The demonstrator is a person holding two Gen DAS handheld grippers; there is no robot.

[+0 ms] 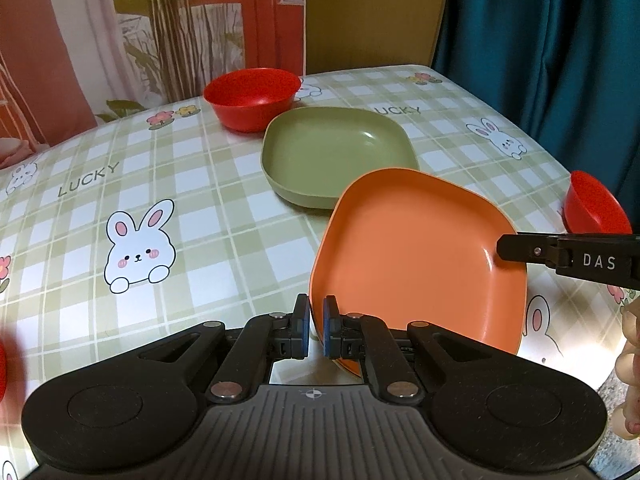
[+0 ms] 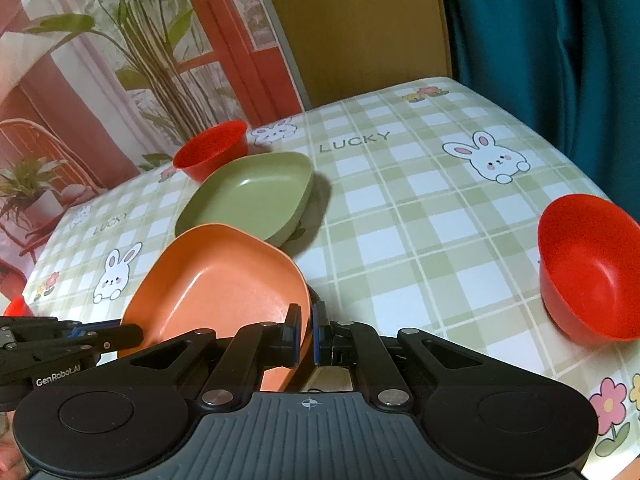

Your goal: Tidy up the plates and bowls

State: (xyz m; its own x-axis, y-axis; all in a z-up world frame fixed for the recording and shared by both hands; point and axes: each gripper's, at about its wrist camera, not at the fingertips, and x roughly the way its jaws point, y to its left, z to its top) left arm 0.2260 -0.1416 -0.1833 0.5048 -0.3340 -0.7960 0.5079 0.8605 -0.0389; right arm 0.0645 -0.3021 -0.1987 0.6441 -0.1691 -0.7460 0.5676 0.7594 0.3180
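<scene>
Both grippers, left (image 1: 316,326) and right (image 2: 306,330), are clamped on the orange plate (image 1: 416,256), raised near the green plate (image 1: 336,152); the red bowls (image 2: 588,268) remain unstacked.

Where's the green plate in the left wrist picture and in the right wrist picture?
Left wrist: the green plate lies upper centre, just beyond the orange plate, with a red bowl behind it to the left.
Right wrist: the green plate lies left of centre, again beyond the orange plate, in front of the same red bowl.
Shared landmark: that far red bowl beside the green plate.
</scene>
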